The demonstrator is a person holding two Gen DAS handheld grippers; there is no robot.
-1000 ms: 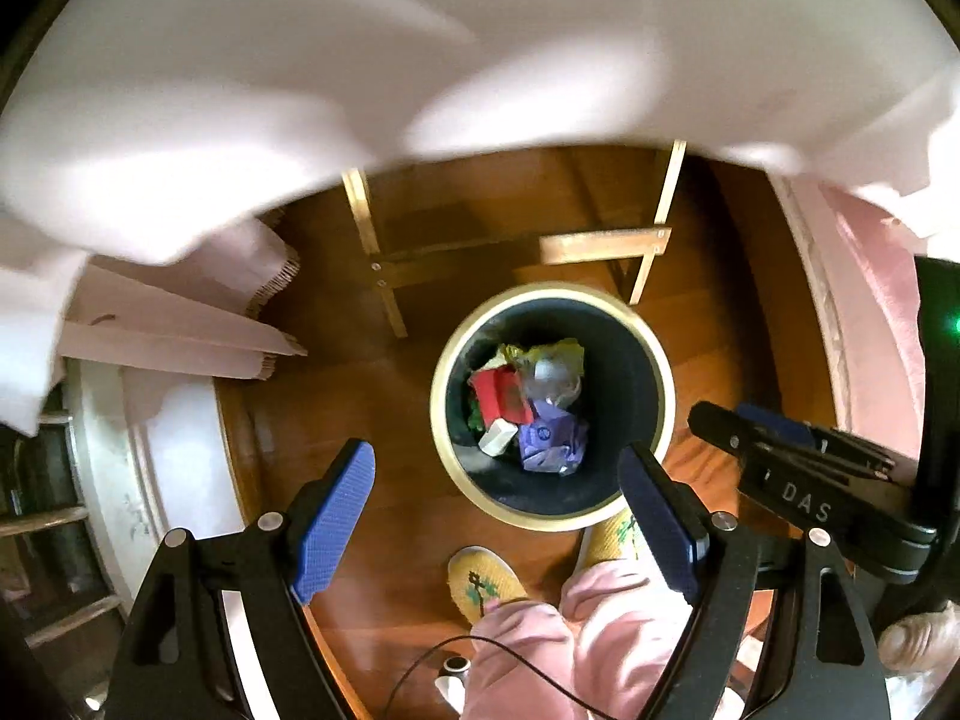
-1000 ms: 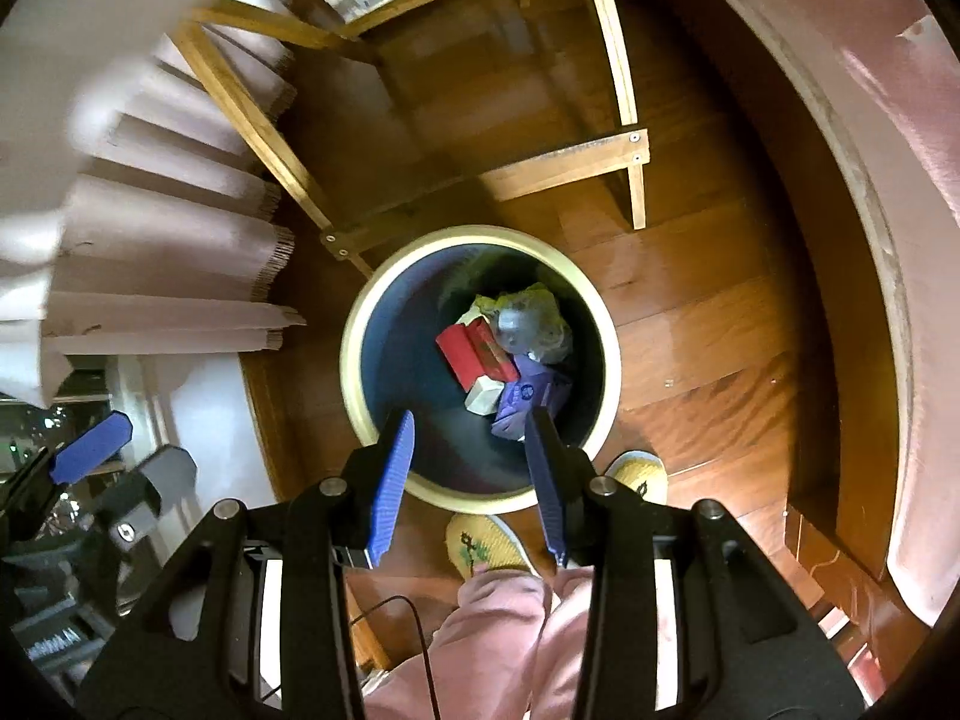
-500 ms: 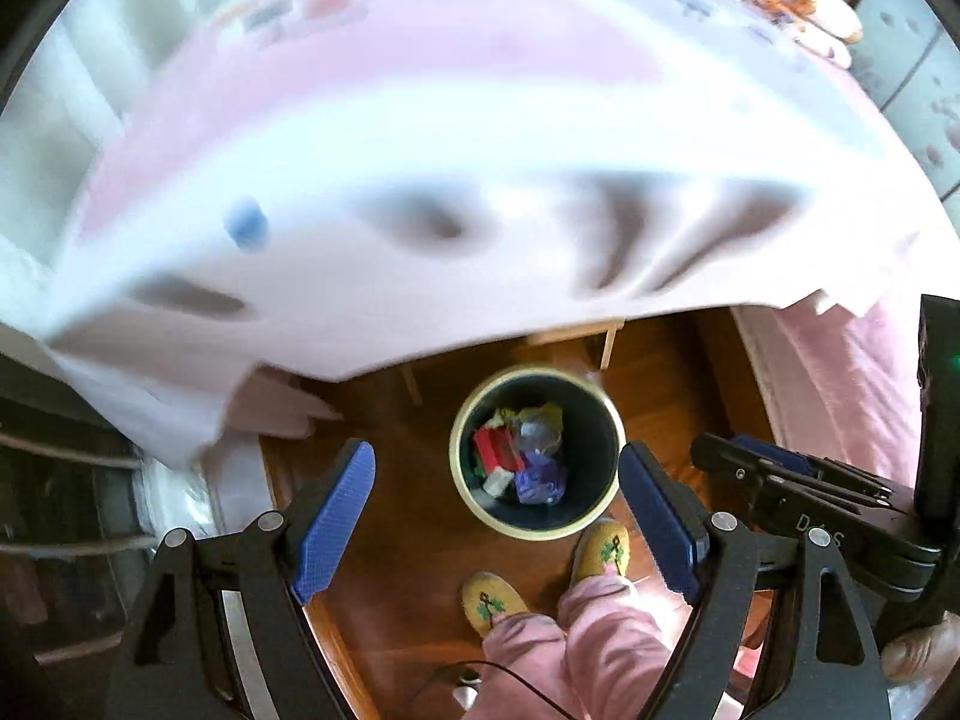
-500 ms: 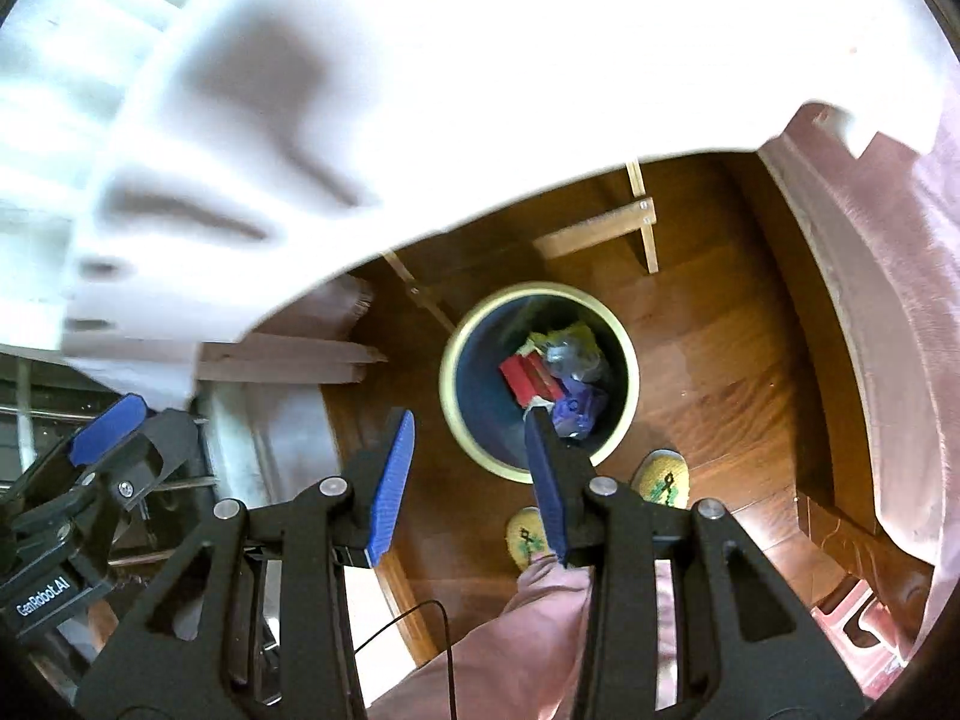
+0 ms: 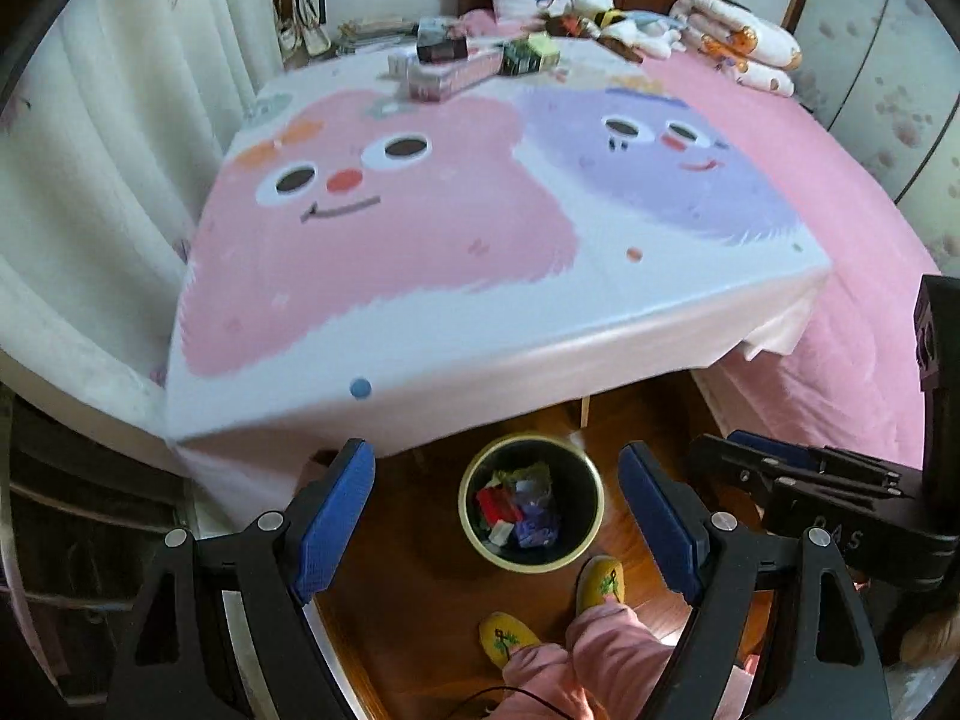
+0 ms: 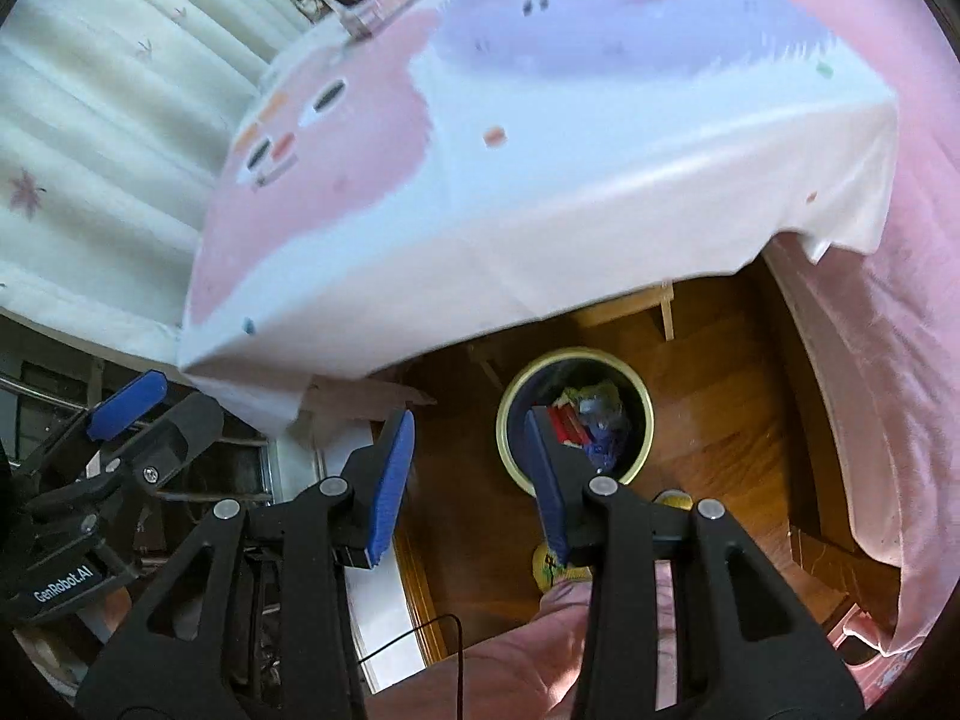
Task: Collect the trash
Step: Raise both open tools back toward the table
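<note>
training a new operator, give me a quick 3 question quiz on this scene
1. True or false: the left gripper holds a piece of trash.
2. Where is the bin?
A. on the table
B. on the floor at the table's near edge
C. on the bed
3. Fill in: the boxes left on the table sit at its ____ end.

Key:
1. False; both it and the right gripper are open and empty.
2. B
3. far
</note>
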